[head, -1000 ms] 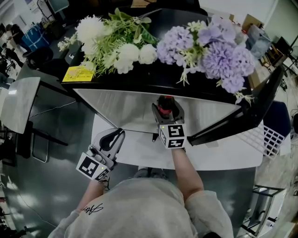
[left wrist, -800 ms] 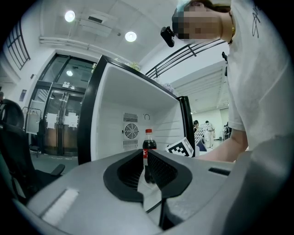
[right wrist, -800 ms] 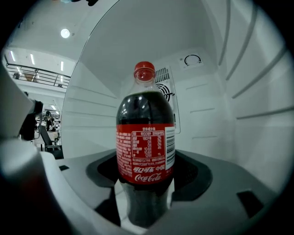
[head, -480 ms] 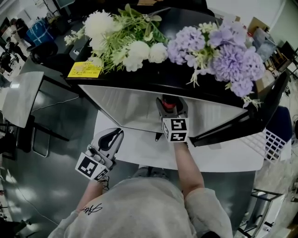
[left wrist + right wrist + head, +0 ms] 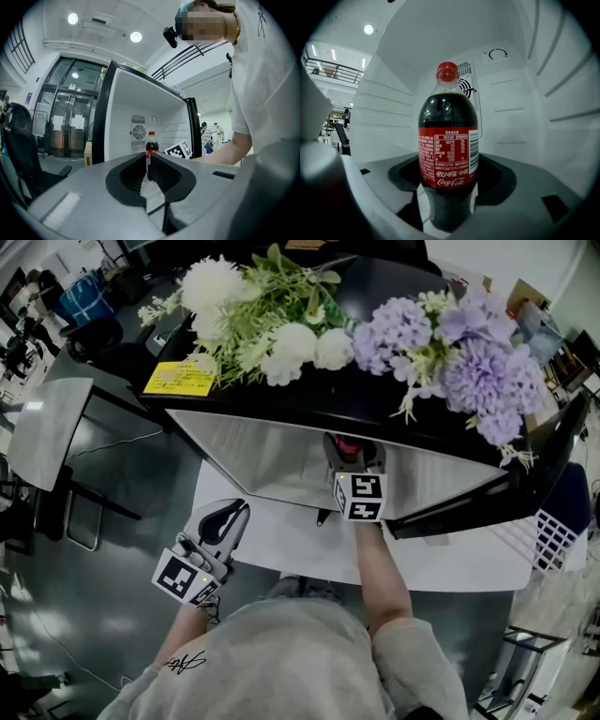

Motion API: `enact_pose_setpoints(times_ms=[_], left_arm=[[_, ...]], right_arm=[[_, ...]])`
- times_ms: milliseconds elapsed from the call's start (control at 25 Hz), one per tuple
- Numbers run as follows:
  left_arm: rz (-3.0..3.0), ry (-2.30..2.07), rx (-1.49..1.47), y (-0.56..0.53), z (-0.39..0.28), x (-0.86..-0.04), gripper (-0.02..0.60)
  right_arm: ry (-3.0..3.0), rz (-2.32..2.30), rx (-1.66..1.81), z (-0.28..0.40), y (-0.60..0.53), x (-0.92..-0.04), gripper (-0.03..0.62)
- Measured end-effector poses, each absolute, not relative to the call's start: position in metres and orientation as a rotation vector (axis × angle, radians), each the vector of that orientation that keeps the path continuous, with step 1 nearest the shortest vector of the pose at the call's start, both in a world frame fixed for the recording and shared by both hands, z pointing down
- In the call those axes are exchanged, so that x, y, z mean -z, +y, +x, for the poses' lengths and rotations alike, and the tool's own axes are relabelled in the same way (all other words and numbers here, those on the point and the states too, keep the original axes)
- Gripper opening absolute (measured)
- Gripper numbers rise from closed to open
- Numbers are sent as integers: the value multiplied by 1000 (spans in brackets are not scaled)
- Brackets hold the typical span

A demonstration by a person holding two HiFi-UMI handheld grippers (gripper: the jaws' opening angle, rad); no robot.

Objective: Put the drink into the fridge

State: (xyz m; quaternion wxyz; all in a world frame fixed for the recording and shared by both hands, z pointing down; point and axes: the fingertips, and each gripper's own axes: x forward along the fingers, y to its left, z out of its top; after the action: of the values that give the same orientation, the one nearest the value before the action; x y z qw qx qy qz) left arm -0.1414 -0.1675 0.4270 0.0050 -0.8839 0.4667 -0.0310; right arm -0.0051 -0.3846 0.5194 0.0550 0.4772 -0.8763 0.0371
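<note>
Looking down in the head view, a small black-cased fridge with a white interior (image 5: 281, 451) fills the middle of the frame, its black door (image 5: 525, 474) swung open toward the right edge. White artificial flowers (image 5: 281, 343) and purple artificial flowers (image 5: 469, 362) lie across its top, with a yellow paper note (image 5: 178, 381) at the upper left. The right gripper (image 5: 352, 457) reaches into the open cavity just right of centre, and the red cap of a dark cola bottle with a red label (image 5: 347, 444) shows between its jaws. The left gripper (image 5: 230, 514) hangs at lower left, outside the fridge, over the edge of a white flat surface (image 5: 450, 559) in front of it.

In the left gripper view, the grey jaws meet at their tips at lower centre with nothing between them (image 5: 148, 161). Beyond them, the bottle (image 5: 151, 143) stands upright inside the fridge (image 5: 122, 117), centre frame.

In the right gripper view, the bottle (image 5: 449, 140) fills the centre, upright, and the gripper (image 5: 449, 192) is pinching its lower body from both sides. White ribbed fridge walls (image 5: 534, 103) surround it, with a round fan vent (image 5: 467, 86) just behind the cap. Whether the bottle's base touches the fridge floor cannot be told.
</note>
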Motion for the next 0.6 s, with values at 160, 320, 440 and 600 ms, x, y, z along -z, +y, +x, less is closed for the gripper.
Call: enact_pose_setpoints(times_ms=[160,320,440,600], left_arm=[[-2767,1471,101,-168,-142,-427,30],[-2770,1471,99,-168,-141,-429,31],[-2773,1468,99,-169,-141,-430,31],[-2773,1476,99,-169,-141,-431,31]], right_arm=[[-2661,1462,-120,-3,-390,-520,307],[-2654,1474,-131,-1,-393,-522,307],[-2650,1481,-129,0,-396,-523,307],[-2653,1493,-121,0,-399,-520,307]])
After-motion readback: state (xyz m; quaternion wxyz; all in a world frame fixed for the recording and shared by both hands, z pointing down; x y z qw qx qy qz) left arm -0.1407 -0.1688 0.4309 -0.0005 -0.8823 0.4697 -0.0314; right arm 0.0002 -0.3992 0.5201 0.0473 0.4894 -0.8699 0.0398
